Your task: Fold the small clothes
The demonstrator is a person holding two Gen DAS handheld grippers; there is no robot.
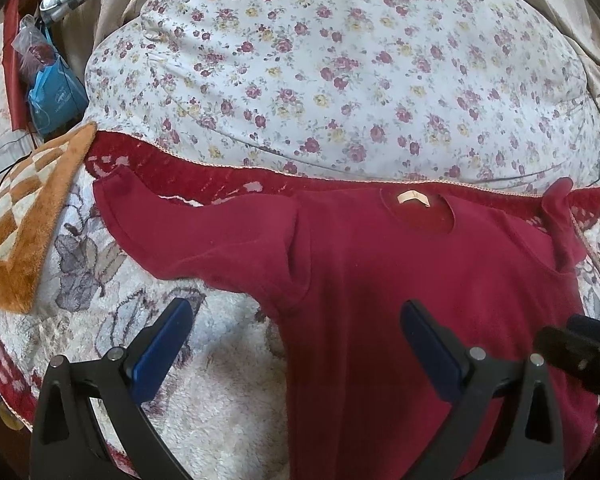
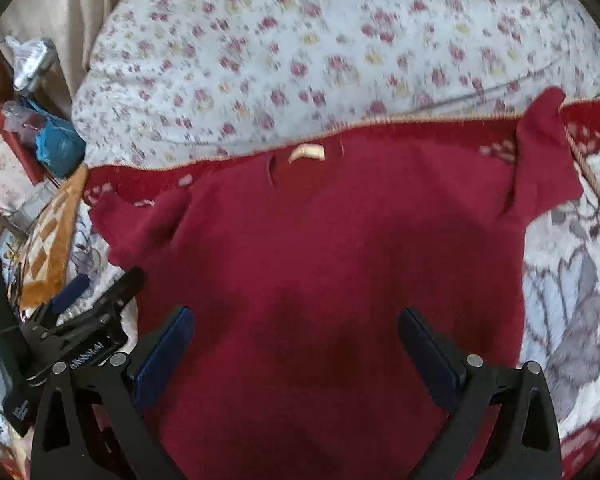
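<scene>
Nearest in the left wrist view, the left gripper [image 1: 296, 344] holds its two blue-padded fingers [image 1: 160, 350] spread wide with nothing between them, one over the fluffy cream blanket [image 1: 220, 400] at 7 o'clock and the other over the shirt [image 1: 400, 280] at 5 o'clock. In the right wrist view the right gripper [image 2: 296, 348] also has its jaws wide apart and empty, both pads hovering over the shirt's lower body; whether they touch the cloth cannot be told. The left gripper shows there too, at 9 o'clock, a black frame with a blue pad just off the shirt's edge. The shirt is dark red, soft knit, lying flat and front up on the blanket, its round neckline with a pale label [image 1: 412, 198] pointing to 12 o'clock. One short sleeve [image 1: 180, 224] spreads flat toward 10 o'clock; the other sleeve [image 2: 544, 152] at 2 o'clock is rumpled and partly stands up. The blanket is plush, cream with grey leaf shapes and a red border [image 1: 204, 176] trimmed with a thin cord. At 9 o'clock lies a fuzzy orange and white checked mat [image 1: 24, 216]. Beyond the border swells a large rounded pillow [image 1: 340, 72] in white cotton printed with small red and yellow flowers. At 10 o'clock, farthest off, sit a blue bag [image 1: 54, 96] and crinkled clear plastic.
</scene>
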